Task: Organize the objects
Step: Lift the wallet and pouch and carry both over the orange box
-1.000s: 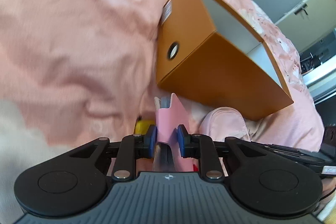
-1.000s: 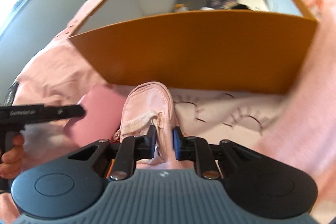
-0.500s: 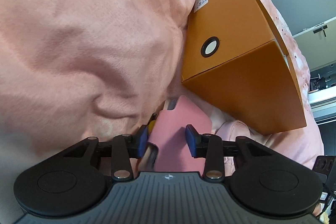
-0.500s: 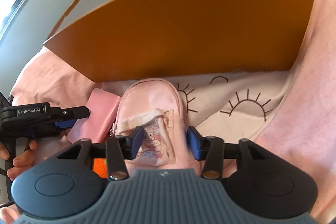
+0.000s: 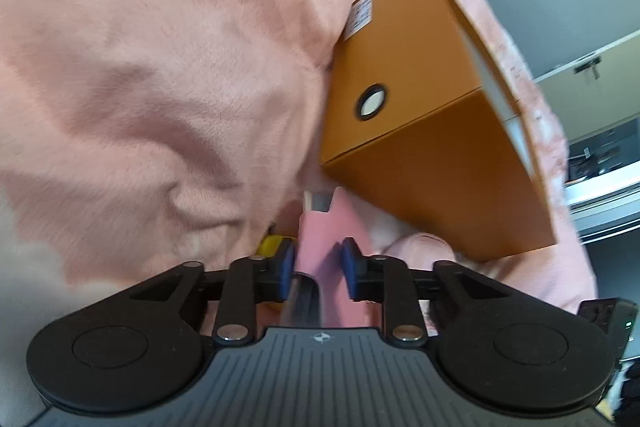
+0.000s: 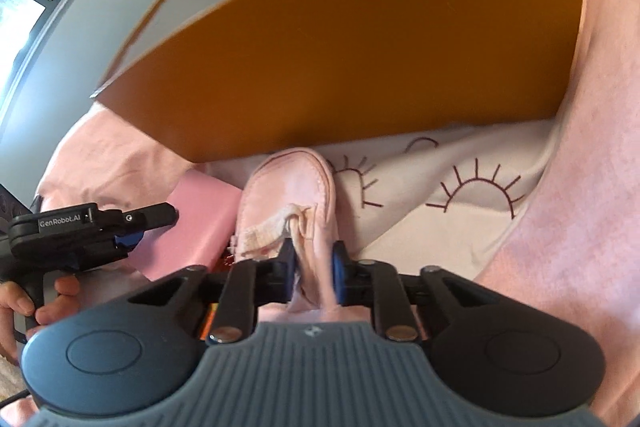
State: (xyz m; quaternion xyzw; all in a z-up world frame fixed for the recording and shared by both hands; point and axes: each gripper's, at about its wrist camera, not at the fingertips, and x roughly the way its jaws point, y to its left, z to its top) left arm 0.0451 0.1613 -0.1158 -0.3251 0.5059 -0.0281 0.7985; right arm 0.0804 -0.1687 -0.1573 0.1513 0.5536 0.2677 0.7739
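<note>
— So, what is changing right now?

— Both sets of jaws, which were gaping wide half a second ago, are closing again. The left gripper (image 5: 316, 269) is pinching the flat pink case (image 5: 326, 227) between its blue pads, and the right gripper (image 6: 313, 273) is squeezing a fold of the small pink backpack (image 6: 290, 201). A second ago each was clamped too, so both look like re-grips.

— And what is that doing for the tidying?

— I am judging that each hand is getting a firmer hold before lifting its item toward the orange box (image 6: 360, 39). Neither item is leaving the bedding yet; both are lying on the pink blanket (image 5: 140, 67), just in front of the box's near wall, the case on the left and the backpack on the right, touching or nearly so.

— Counting things, what are you getting?

— One orange box, open at the top. One pink case. One pink backpack. Two grippers. One yellow item (image 5: 269, 245) is peeking out to the left of the case, too hidden to name, and something orange is showing under the right gripper. One hand (image 6: 24, 303) is gripping the left tool's handle.

— Is the box's inside showing?

— Only its white lining; I cannot tell what is lying in it.
</note>
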